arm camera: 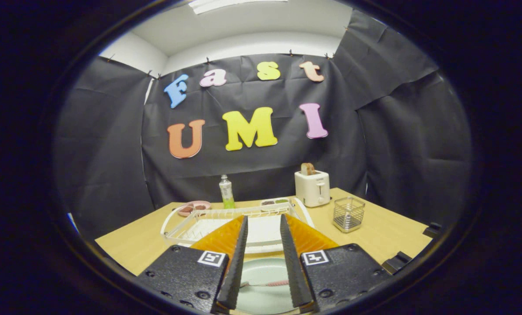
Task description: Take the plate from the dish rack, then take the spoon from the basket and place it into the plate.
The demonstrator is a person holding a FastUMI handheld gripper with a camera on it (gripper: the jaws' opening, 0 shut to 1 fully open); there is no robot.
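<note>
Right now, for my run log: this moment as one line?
gripper: open, empty | spoon: lying in plate, between fingers | dish rack: ahead | basket: no spoon visible

Claw [263, 262]: textured screwed mounts, square tags, ridged fingers apart.

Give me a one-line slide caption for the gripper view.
Open tongs above a plate holding a spoon, white dish rack just beyond, wire basket and toaster behind.

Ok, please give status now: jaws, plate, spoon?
Gripper jaws open, holding nothing. Plate on table below the jaws, spoon lying in it. Dish rack just ahead, nothing in the way.
</note>
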